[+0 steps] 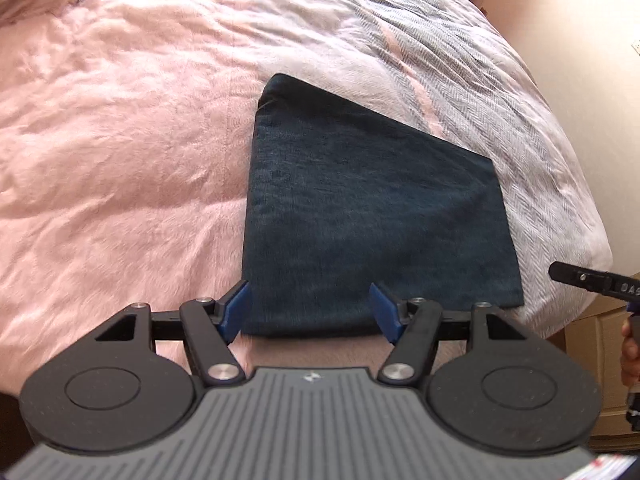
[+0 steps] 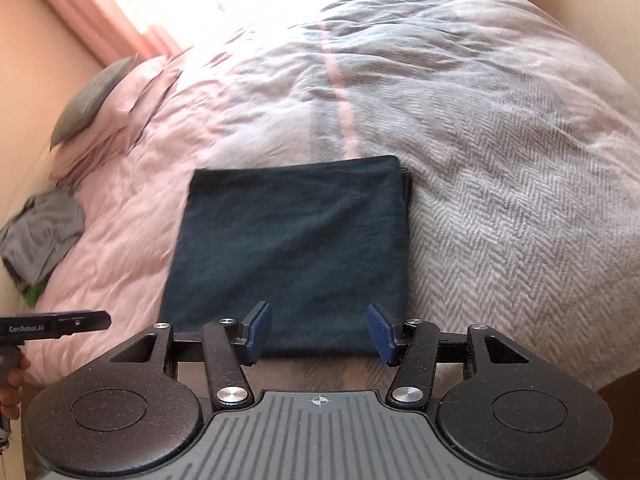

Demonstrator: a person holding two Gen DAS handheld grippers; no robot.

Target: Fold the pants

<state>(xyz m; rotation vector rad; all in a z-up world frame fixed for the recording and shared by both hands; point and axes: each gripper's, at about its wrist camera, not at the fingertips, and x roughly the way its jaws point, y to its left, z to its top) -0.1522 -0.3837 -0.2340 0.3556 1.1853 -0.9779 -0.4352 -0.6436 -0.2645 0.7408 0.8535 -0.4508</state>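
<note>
Dark folded pants (image 1: 368, 216) lying flat on the bed (image 1: 120, 140), right along the seam where pink cover meets grey herringbone blanket (image 2: 500, 220). Left gripper (image 1: 310, 306) hanging over the near edge of the pants, jaws about halfway apart, gripping nothing. Right gripper (image 2: 319, 330) same deal, parked over that near edge too, half open, empty. Off past the pants' left side, a crumpled grey garment (image 2: 42, 232) by the bed's edge.
</note>
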